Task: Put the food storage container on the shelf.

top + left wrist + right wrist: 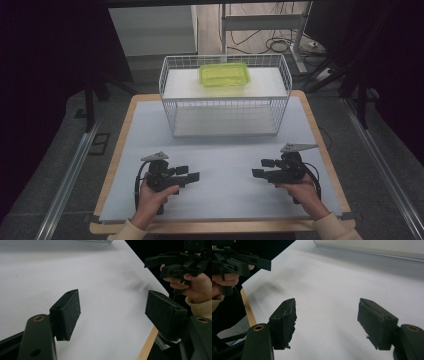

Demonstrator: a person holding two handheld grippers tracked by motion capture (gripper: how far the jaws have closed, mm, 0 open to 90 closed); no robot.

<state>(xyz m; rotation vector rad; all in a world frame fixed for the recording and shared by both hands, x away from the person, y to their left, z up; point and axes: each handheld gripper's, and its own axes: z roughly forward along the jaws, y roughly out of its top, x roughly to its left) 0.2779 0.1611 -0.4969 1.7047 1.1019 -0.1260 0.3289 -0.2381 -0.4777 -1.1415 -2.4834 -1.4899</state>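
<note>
Fingers of left gripper (189, 173) and right gripper (262, 168) stand wide, holding nothing, facing each other over the table (225, 165); green lidded container (224, 75) sits in wire basket (172, 107) beyond

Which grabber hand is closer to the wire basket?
The right gripper: its jaws sit slightly farther up the table, nearer the wire basket, than the left gripper.

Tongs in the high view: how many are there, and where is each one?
2. The left tongs are over the near left of the white mat; the right tongs are over its near right. Both point inward, open and empty, well short of the wire basket.
</note>
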